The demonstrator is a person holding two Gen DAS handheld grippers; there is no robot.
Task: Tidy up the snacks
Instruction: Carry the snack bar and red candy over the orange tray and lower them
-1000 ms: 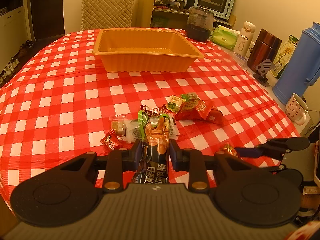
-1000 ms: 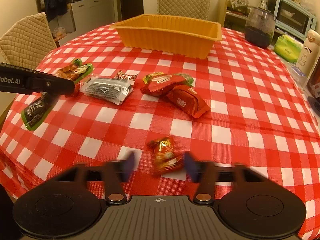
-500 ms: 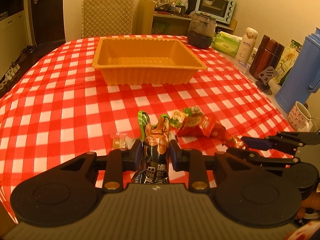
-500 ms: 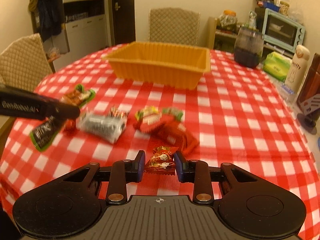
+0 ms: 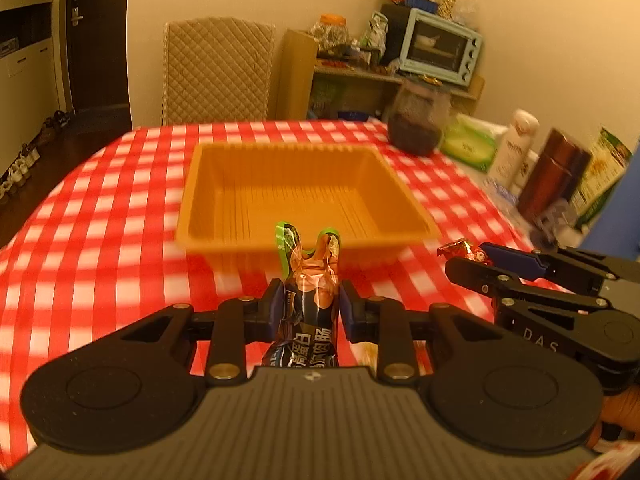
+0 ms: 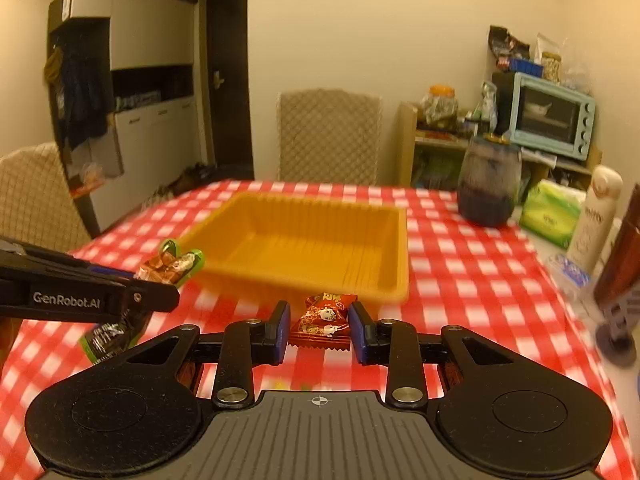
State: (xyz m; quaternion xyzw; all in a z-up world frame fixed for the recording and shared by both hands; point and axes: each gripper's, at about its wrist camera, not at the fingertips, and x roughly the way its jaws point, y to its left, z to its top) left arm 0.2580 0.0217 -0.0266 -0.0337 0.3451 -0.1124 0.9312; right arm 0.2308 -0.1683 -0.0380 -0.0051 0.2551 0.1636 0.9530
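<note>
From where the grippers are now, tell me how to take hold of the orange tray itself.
Grip the orange tray by its near rim, coming from the front with one finger inside and one outside the wall. The rim is a thin flared lip on sloped ribbed walls, and the tray looks empty there. Both grippers are full: the left gripper holds a sausage packet, the right gripper a red candy.

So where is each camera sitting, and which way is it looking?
Left wrist: sits on the left gripper, looking along its fingers at the orange tray; it grips a green-edged sausage packet, with the right gripper to its right.
Right wrist: sits on the right gripper, facing the tray; it grips a red candy, with the left gripper to its left.
Shared: tray, checked tablecloth, toaster oven.
</note>
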